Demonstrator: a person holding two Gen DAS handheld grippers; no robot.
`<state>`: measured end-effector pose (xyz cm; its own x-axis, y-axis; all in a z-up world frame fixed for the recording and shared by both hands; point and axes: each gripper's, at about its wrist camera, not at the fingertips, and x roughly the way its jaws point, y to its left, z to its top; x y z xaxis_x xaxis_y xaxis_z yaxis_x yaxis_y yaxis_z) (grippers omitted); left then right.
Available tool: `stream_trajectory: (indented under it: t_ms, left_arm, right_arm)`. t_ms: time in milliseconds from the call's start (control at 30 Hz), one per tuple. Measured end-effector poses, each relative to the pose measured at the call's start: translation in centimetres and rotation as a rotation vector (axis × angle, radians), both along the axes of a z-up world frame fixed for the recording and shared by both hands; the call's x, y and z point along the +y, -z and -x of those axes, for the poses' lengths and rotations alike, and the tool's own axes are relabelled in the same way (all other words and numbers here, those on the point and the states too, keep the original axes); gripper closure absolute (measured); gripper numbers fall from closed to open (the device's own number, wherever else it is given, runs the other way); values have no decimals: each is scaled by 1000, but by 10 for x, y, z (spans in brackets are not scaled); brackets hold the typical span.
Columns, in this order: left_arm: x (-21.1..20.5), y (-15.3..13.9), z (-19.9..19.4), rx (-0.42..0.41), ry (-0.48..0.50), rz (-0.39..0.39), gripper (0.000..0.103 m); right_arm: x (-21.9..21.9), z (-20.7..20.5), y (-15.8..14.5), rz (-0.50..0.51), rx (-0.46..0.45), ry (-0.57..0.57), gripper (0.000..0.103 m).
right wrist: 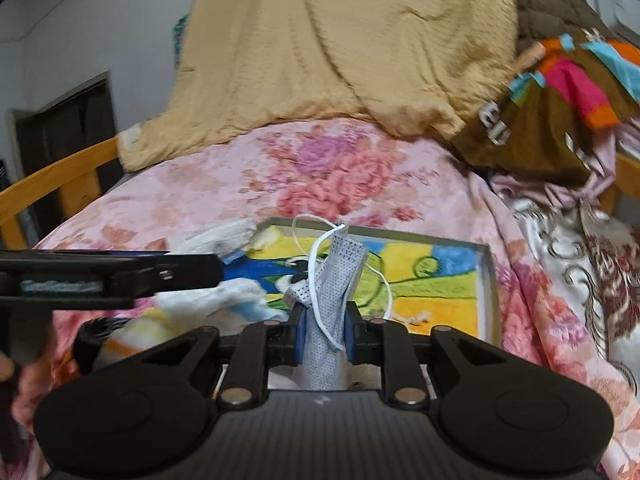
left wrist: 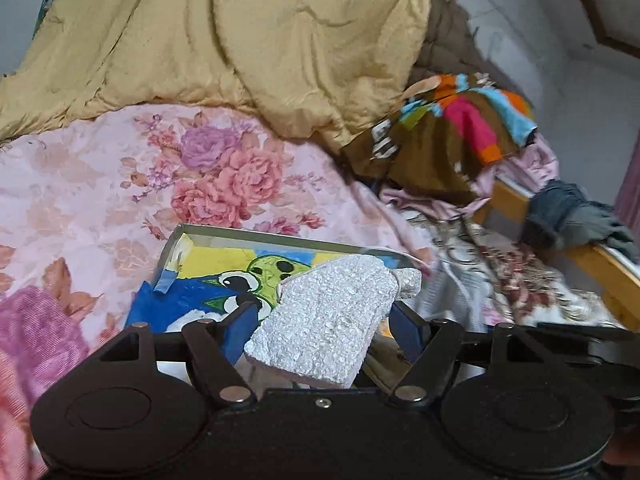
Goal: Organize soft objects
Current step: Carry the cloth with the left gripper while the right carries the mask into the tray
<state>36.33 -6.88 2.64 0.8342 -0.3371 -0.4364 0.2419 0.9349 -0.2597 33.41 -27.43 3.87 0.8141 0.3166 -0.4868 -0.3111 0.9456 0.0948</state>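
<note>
A metal tray [left wrist: 188, 236] with a bright cartoon picture inside lies on a pink floral bedspread [left wrist: 120, 184]; it also shows in the right wrist view [right wrist: 490, 280]. My left gripper [left wrist: 324, 320] is shut on a white foam-like chunk [left wrist: 328, 320], held over the tray's near side. My right gripper [right wrist: 325, 336] is shut on a grey face mask [right wrist: 332, 292] with white ear loops, held above the tray. The left gripper [right wrist: 192, 270] reaches in from the left in the right wrist view. A white soft object [right wrist: 216, 240] lies at the tray's left end, partly hidden.
A tan quilt [left wrist: 240, 40] is heaped at the back of the bed. A brown multicoloured cloth [left wrist: 452, 136] and other fabrics lie at the right. A wooden bed rail [left wrist: 600, 268] runs along the right, another [right wrist: 60, 184] on the left. Grey clothing [left wrist: 568, 216] hangs over the rail.
</note>
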Motion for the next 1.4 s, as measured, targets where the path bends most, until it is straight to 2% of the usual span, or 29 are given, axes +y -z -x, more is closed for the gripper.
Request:
stream_trajectory:
  t_ms: [133,267,533,733,833,967,1167,1400]
  left_arm:
    - [-14,13,-31,84,-16,-13,29]
    - [-23,30,-54,183,-38,-31,29]
    - [-46,46,-66,239,-42,-108,29]
    - [-58,50,-70,290,-45,-140,29]
    - [-55,51,-71,309,-57,-118,27]
    - [-50,47,-65,297,-56,-78,19]
    - [-43,40,-56,292,-85,-54,17]
    - [-38,29,-39,260,-119,-46,10]
  right_arm:
    - [-17,-22,10,-61,39,54,80]
    - [-30,-32,23,-70,51,89,79]
    - [-58,-44,37,-144,97,145,74]
    - [-66,-47,42,-146,109,161,60]
    - [-70,-49,42,-150,122,173,52]
    - [-72,-48,41,-136,122,186,37]
    - [-75,-46,39,-138,119,192,17]
    - [-77,-43,35,-144,121,187,8]
